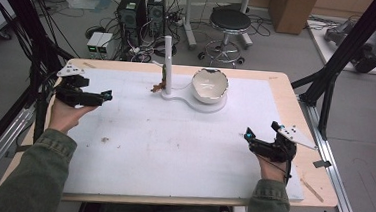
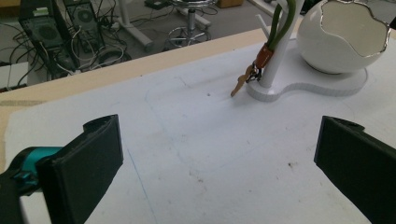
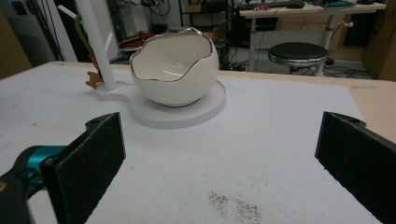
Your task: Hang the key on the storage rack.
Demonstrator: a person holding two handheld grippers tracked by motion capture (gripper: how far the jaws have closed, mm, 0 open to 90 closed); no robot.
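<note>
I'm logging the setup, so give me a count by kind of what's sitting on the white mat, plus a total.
Egg-shaped white bowl: 1
White stand with upright post: 1
Key on a green lanyard, hanging from the post: 1
Total: 3
Both hand-held grippers, left hand-held gripper and right hand-held gripper, are held open over the mat, not resting on it.

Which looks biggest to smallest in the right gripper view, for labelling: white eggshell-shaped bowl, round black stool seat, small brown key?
1. White eggshell-shaped bowl
2. Round black stool seat, though it stands farther off
3. Small brown key
</note>
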